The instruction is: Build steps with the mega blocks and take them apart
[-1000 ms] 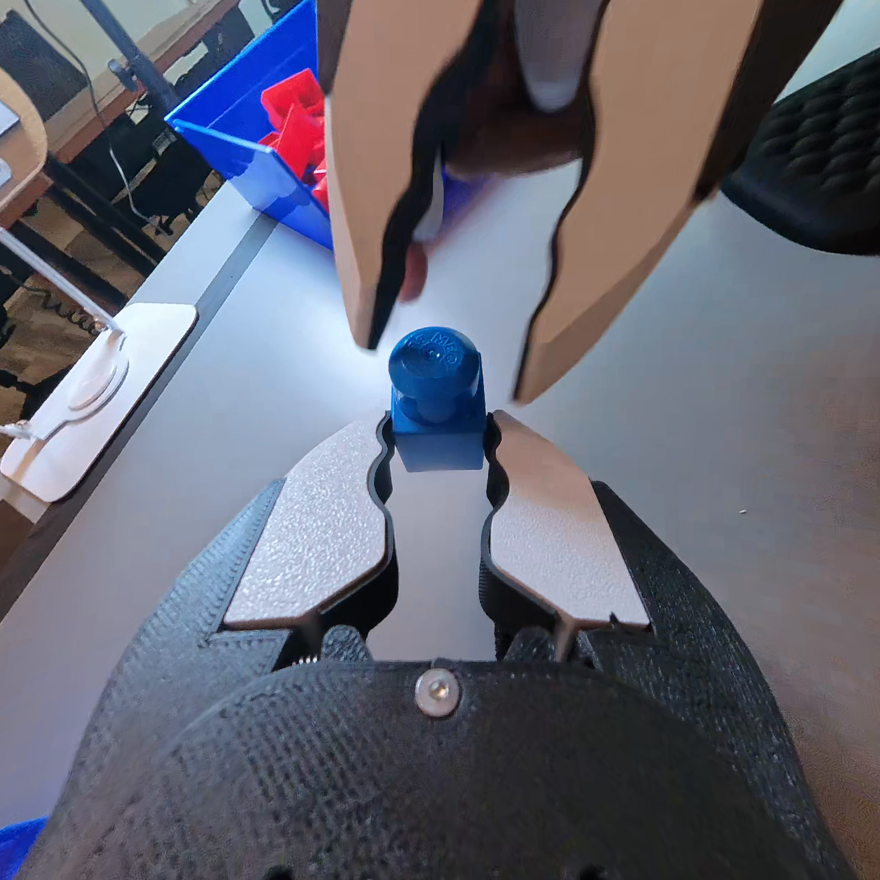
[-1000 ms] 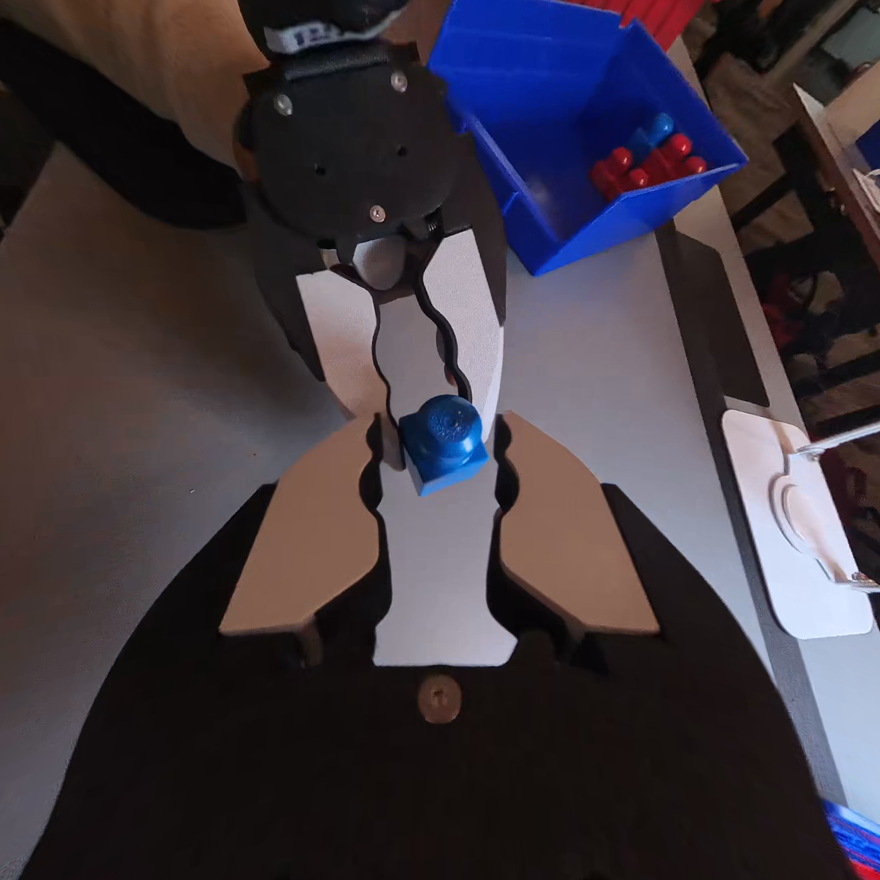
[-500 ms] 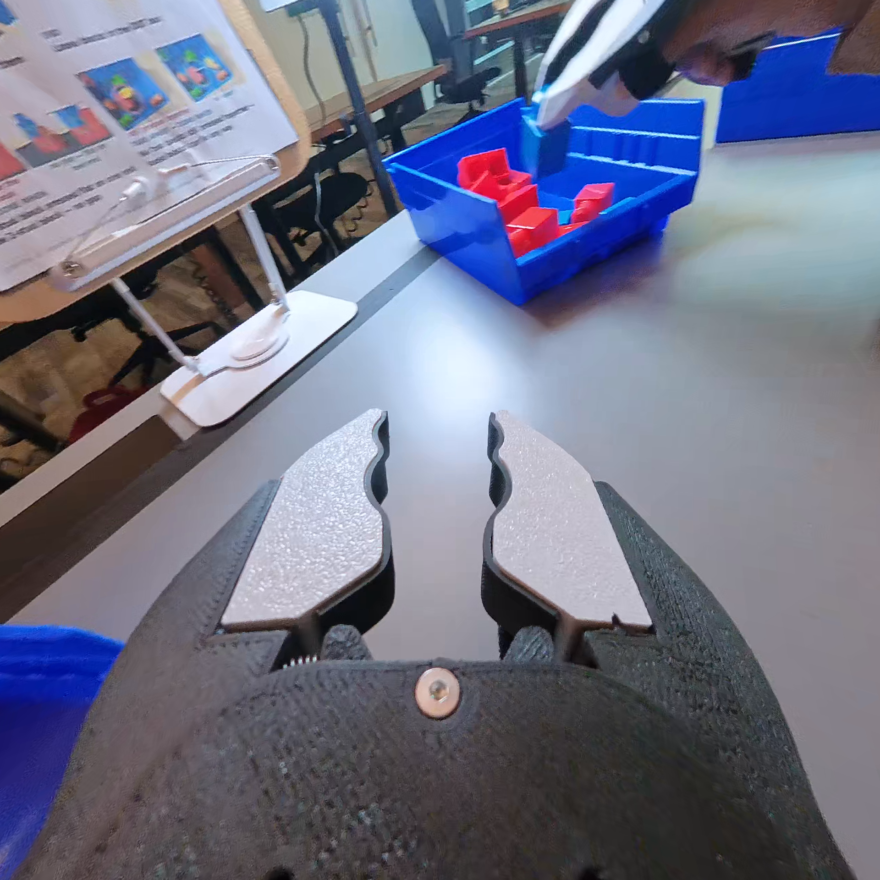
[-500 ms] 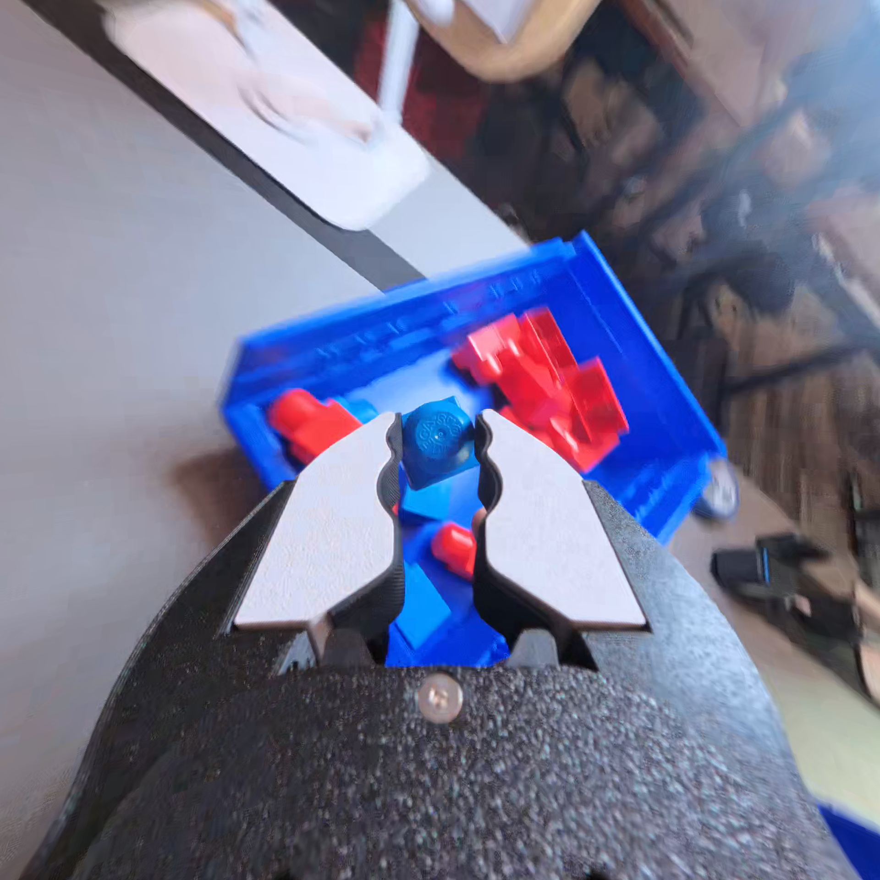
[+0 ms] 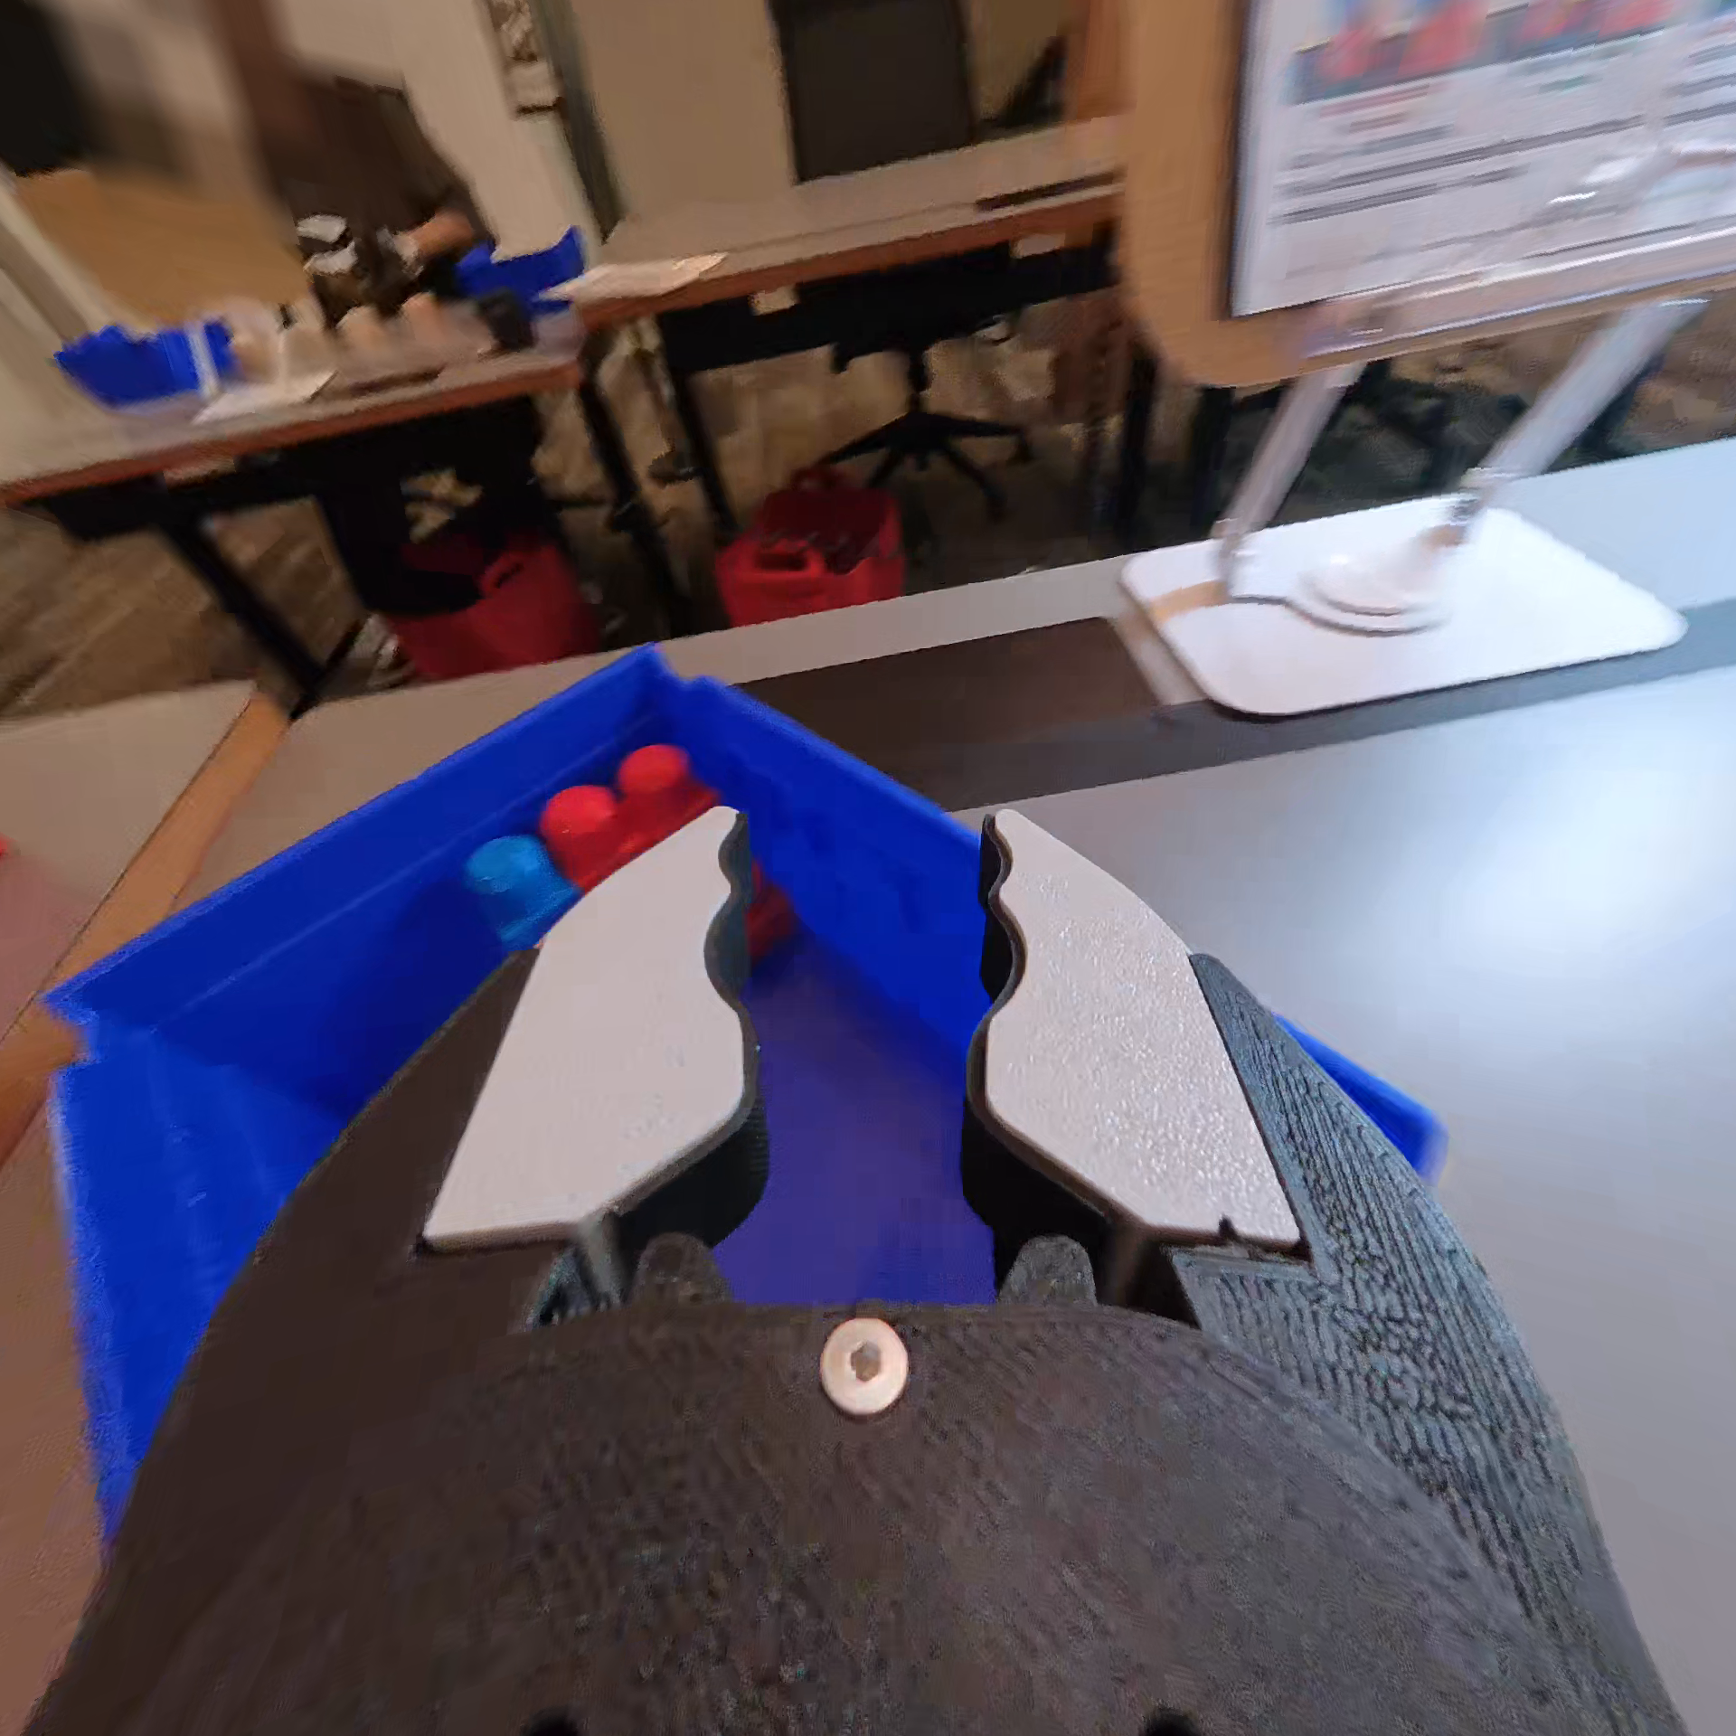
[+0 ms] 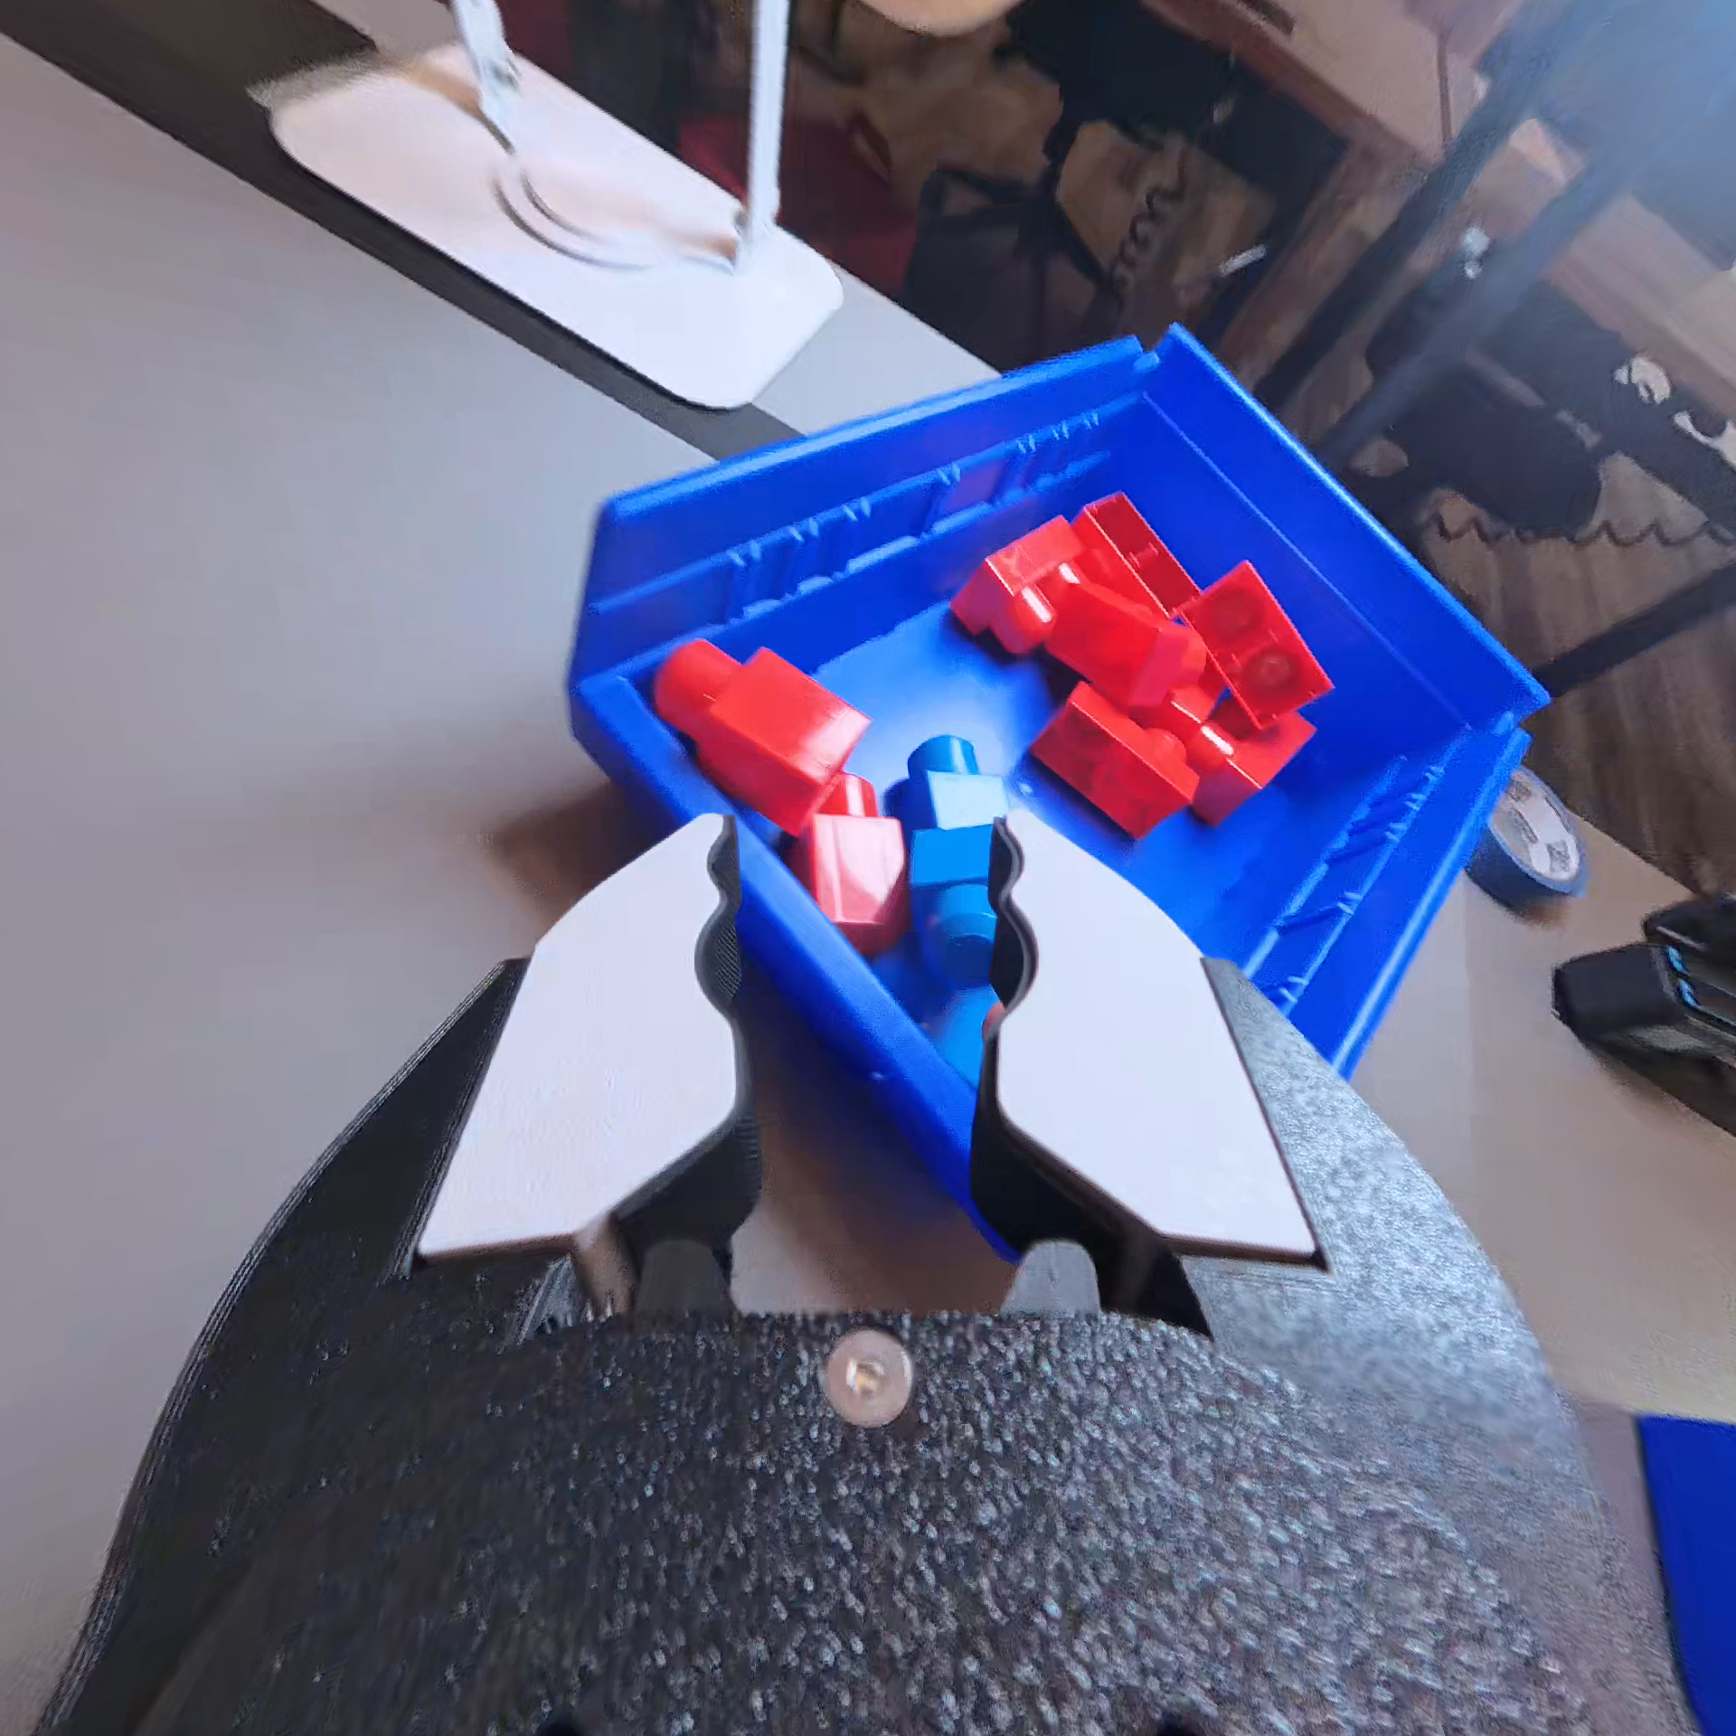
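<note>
Left gripper (image 5: 860,845): you are holding its grey-padded black fingers apart, gripping nothing, over a blue plastic bin (image 5: 282,949).
Contents, left view: a blue stud block (image 5: 515,883) and a red two-stud block (image 5: 625,817) are sitting against that bin's far wall; the near floor is showing bare.
Right gripper (image 6: 864,850): you are keeping its fingers spread and unloaded, straddling the near rim of a blue open-fronted plastic bin (image 6: 845,498).
Mega blocks: a heap of red plastic blocks (image 6: 1146,658) is lying in the far corner; one red block (image 6: 766,728) is leaning at the left wall; small blue blocks (image 6: 951,827) are lying just beyond your right fingertip.
Edges: the grey table (image 6: 235,611) is ending in a dark strip just behind the bin.
Open room: bare tabletop is stretching left of the bin; a white flat stand base (image 6: 582,235) is sitting well apart; a blue tape roll (image 6: 1531,845) is resting just beside the bin's right end.
</note>
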